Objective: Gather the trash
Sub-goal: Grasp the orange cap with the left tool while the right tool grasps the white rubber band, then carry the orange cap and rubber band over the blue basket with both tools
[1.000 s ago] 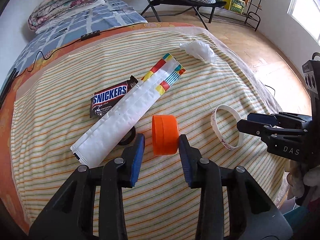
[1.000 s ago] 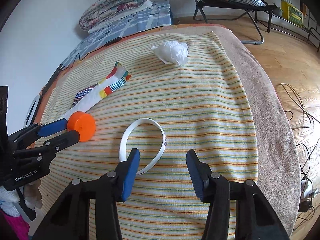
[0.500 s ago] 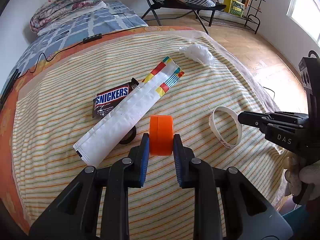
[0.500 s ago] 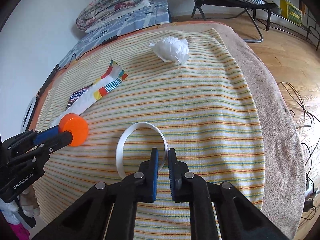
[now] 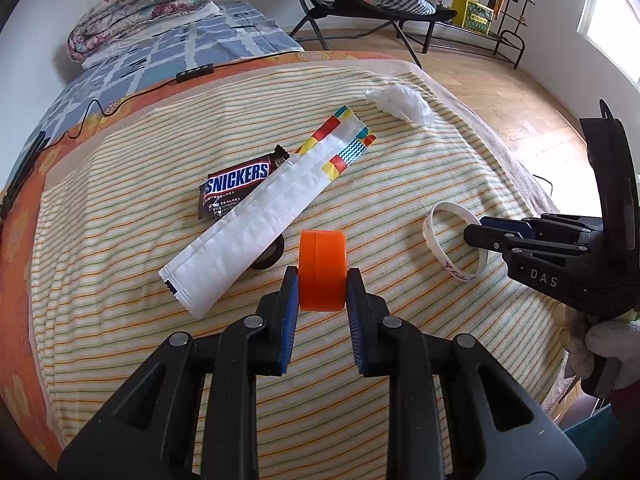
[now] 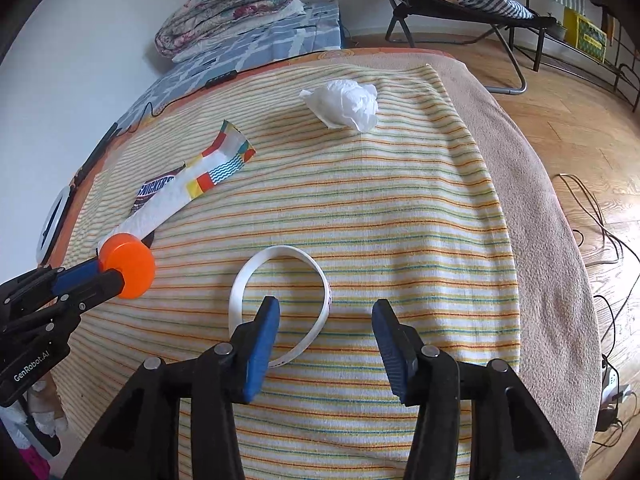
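Your left gripper [image 5: 322,292] clamps the round orange plastic lid [image 5: 322,270] edge-on between its blue pads. Just beyond its left finger, a dark ring [image 5: 269,258] lies mostly hidden under the long white wrapper [image 5: 264,224], which also covers part of the brown Snickers bar [image 5: 236,188]. Your right gripper [image 6: 326,330] stands wide open, straddling the white silicone wristband [image 6: 280,304], whose near edge its left finger hides. Farther ahead lies the crumpled white tissue [image 6: 346,104].
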`<action>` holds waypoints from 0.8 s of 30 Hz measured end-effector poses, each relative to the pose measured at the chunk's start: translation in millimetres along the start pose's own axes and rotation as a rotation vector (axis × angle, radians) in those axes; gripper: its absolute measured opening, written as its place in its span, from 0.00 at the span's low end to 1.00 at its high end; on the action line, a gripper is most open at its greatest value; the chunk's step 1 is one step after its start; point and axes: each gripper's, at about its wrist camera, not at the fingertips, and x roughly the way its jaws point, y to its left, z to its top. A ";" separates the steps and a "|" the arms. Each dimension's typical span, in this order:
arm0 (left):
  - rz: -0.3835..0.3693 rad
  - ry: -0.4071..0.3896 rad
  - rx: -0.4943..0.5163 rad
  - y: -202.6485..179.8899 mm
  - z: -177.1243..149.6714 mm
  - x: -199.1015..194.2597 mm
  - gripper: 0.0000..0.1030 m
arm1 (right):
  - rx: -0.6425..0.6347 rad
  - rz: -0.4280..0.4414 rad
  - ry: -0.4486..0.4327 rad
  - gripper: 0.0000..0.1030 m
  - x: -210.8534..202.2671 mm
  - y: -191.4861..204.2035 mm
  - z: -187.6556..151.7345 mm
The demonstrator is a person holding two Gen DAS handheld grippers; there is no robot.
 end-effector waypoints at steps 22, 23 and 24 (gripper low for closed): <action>0.002 -0.065 -0.029 5.6 -43.1 -79.2 0.21 | -0.127 0.017 -0.148 0.00 -71.5 45.4 -23.4; 0.002 -0.068 -0.032 5.9 -47.6 -85.4 0.21 | -0.135 0.021 -0.153 0.00 -76.5 48.7 -27.7; 0.001 -0.071 -0.034 5.9 -52.7 -91.8 0.21 | -0.140 0.029 -0.157 0.00 -81.2 51.7 -32.4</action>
